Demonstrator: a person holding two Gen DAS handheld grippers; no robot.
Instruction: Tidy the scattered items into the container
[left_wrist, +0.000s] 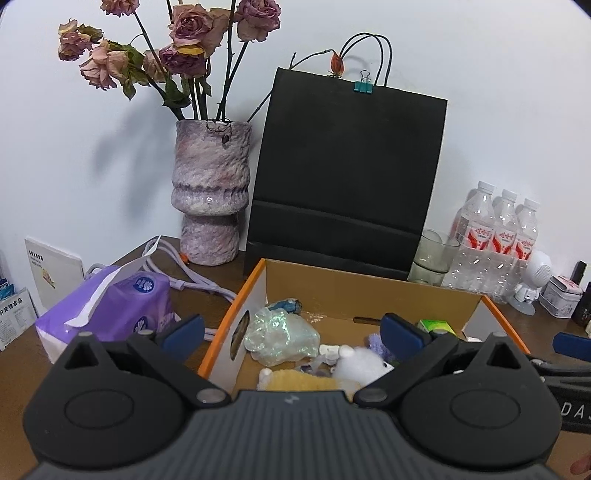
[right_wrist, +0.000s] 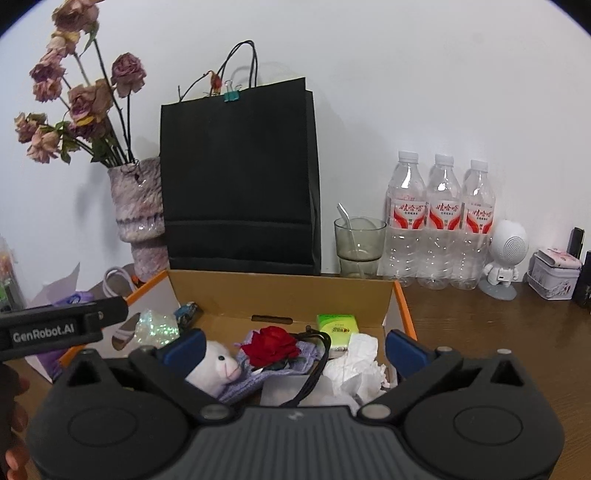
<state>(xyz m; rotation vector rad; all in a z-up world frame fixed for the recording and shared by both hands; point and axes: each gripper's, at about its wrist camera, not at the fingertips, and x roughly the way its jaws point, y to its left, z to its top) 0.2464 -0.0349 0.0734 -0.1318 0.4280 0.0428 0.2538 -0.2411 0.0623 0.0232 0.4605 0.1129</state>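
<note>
Hovering released and empty, the left tool (left_wrist: 291, 332) and right tool (right_wrist: 294, 349) are held over the box (right_wrist: 280, 295), where the items are gathered. Tidying is judged nearly done; withdrawal is called for.

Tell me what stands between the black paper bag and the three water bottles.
A green-tinted drinking glass with a straw stands between the black paper bag and the water bottles on the table, clearest in the right wrist view.

White wall (right_wrist: 406, 74) lit softly, dark wooden table (right_wrist: 480, 332) below, black bag (right_wrist: 240, 177) and vase (left_wrist: 210, 192) stood against it
</note>
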